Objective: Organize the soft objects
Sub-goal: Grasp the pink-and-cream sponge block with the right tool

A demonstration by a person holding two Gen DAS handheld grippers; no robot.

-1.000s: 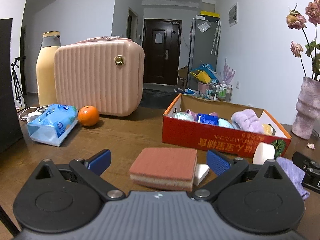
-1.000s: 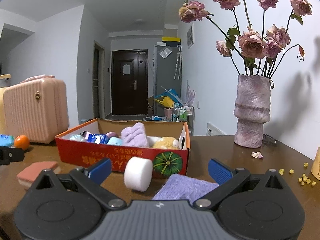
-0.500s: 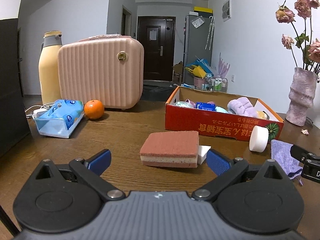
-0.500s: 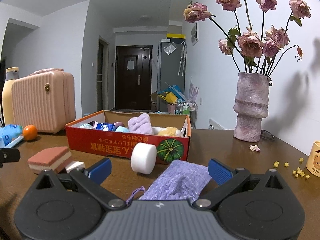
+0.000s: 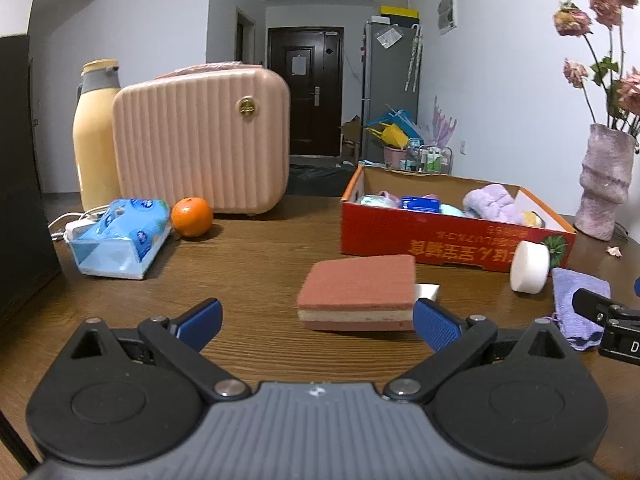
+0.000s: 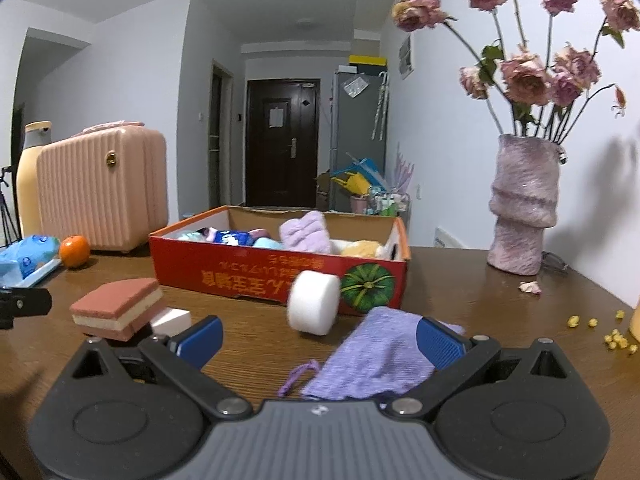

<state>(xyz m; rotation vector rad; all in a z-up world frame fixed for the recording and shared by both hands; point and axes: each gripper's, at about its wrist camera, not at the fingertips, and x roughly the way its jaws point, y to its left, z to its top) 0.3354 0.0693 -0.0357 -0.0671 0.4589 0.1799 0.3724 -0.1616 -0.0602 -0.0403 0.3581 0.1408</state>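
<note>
Compared with a second earlier, we had drawn both grippers back from the red box (image 5: 436,236), so more table (image 5: 256,280) showed. The left gripper (image 5: 316,322) stood wide open and empty, the layered sponge (image 5: 360,296) between it and the box. The right gripper (image 6: 318,338) was also wide open, over the purple pouch (image 6: 376,360). A white foam roll (image 6: 314,302) leaned against the box front. The pink case (image 5: 202,140) and the orange (image 5: 192,216) stood left of the box, the vase (image 6: 524,208) to its right.

- Layered sponge (image 5: 357,297), red-brown over cream, lies flat on the counter (image 5: 248,280), overlapping a small white block (image 6: 171,321).
- White foam cylinder (image 6: 313,302) leans against the red box (image 6: 276,276).
- Lilac knit pouch (image 6: 380,356) lies flat nearby.
- The box holds assorted soft items.
</note>
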